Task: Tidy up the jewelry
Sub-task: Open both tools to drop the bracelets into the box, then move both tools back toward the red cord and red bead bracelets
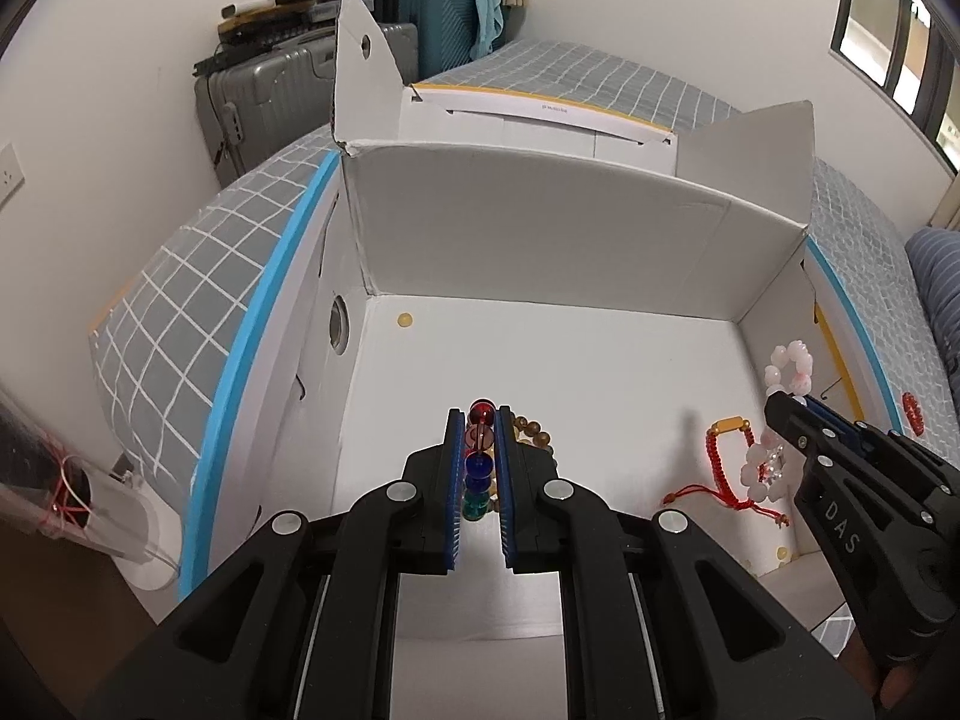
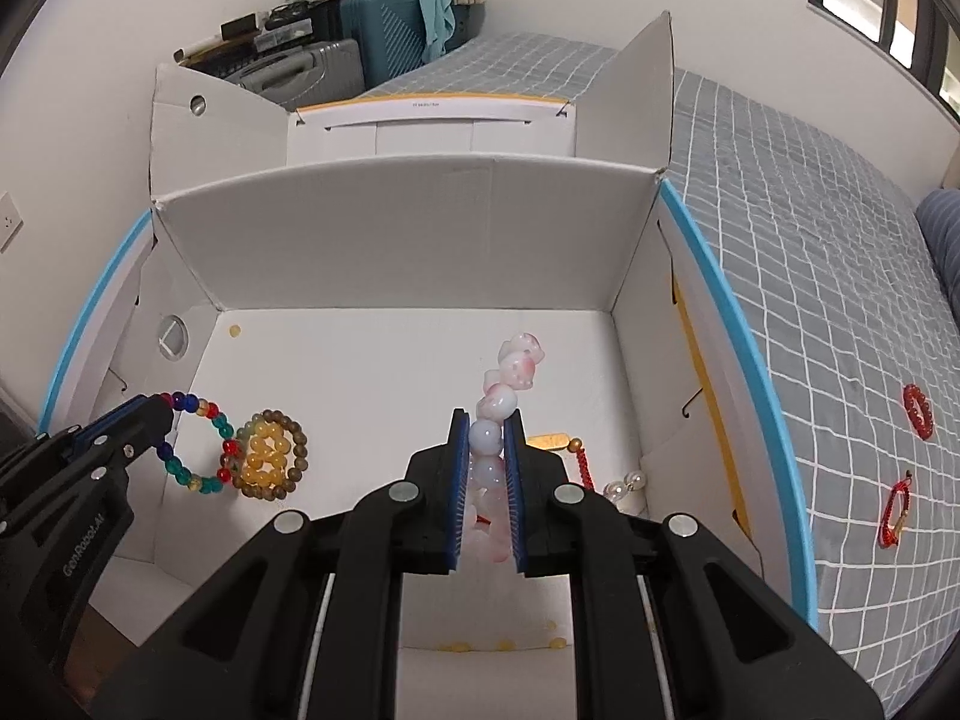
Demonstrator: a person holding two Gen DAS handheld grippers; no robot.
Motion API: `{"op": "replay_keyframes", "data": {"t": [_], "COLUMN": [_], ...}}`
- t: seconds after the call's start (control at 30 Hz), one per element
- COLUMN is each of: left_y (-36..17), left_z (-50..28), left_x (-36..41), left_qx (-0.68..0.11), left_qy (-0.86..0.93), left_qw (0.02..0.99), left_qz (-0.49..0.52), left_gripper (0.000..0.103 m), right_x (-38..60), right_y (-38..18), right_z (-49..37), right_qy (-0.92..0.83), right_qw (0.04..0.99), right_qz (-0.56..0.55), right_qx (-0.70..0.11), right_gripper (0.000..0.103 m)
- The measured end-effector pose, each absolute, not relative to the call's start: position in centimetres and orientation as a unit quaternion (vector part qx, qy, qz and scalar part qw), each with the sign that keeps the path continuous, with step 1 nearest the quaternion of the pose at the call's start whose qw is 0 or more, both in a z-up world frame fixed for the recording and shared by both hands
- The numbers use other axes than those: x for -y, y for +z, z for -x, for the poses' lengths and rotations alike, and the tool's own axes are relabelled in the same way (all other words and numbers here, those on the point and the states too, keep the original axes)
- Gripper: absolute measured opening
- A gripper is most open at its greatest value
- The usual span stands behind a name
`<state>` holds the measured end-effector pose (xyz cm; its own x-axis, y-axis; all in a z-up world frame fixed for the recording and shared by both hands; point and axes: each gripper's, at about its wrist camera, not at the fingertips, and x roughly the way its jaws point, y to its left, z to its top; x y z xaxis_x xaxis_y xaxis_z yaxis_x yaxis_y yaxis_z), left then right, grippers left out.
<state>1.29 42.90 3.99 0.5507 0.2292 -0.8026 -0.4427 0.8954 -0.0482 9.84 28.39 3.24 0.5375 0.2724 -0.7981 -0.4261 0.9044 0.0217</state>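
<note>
An open white cardboard box [image 1: 540,228] [image 2: 390,228] stands on the bed. My left gripper [image 1: 480,420] is shut on a multicoloured glass bead bracelet [image 1: 477,468] and holds it over the box floor; the bracelet also shows in the right wrist view [image 2: 198,444]. My right gripper [image 2: 485,420] is shut on a pink and white bead bracelet [image 2: 501,402], also visible in the left wrist view [image 1: 789,369]. A brown wooden bead bracelet [image 2: 294,450] and a yellow bead bracelet [image 2: 264,450] lie on the box floor. A red cord bracelet [image 1: 726,462] and a clear flower bracelet [image 1: 765,468] lie at the right.
Two red bracelets [image 2: 918,411] [image 2: 897,516] lie on the grey checked bedspread [image 2: 810,240] right of the box. Loose yellow beads [image 2: 234,331] lie in the box. Suitcases [image 1: 270,96] stand against the far wall. A clear plastic item [image 1: 90,498] is at the left.
</note>
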Motion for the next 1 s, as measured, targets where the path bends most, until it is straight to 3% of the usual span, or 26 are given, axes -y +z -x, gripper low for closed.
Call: {"op": "replay_keyframes", "data": {"t": [0.27, 0.3, 0.37, 0.43, 0.5, 0.57, 0.77, 1.0], "left_y": [3.3, 3.4, 3.8, 4.3, 5.1, 6.1, 8.9, 10.5], "left_z": [-1.7, -1.7, -1.6, -1.4, -1.1, -0.6, 0.0, -1.3], "left_x": [-43.0, -42.9, -42.8, -42.5, -42.4, -42.0, -39.6, -34.8], "left_qx": [-0.444, -0.443, -0.439, -0.434, -0.424, -0.412, -0.381, -0.361], "left_qy": [0.184, 0.185, 0.182, 0.184, 0.187, 0.193, 0.188, 0.168], "left_qw": [0.867, 0.868, 0.870, 0.873, 0.877, 0.882, 0.899, 0.912], "left_qz": [0.129, 0.129, 0.131, 0.127, 0.127, 0.123, 0.111, 0.094], "left_gripper": [0.010, 0.012, 0.012, 0.021, 0.042, 0.056, 0.073, 0.091], "right_x": [-28.2, -28.3, -28.0, -27.6, -26.9, -26.1, -22.3, -16.1], "right_y": [3.0, 3.1, 3.5, 4.2, 5.2, 6.3, 9.5, 11.4], "right_z": [-10.2, -10.2, -10.1, -9.8, -9.4, -9.1, -9.0, -10.0], "right_qy": [0.201, 0.201, 0.201, 0.201, 0.203, 0.201, 0.171, 0.124], "right_qw": [0.870, 0.870, 0.874, 0.878, 0.884, 0.891, 0.915, 0.930], "right_qz": [0.076, 0.078, 0.078, 0.076, 0.070, 0.067, 0.058, 0.046], "right_qx": [-0.445, -0.443, -0.436, -0.427, -0.414, -0.401, -0.361, -0.342], "right_gripper": [0.016, 0.019, 0.037, 0.044, 0.052, 0.068, 0.094, 0.095]}}
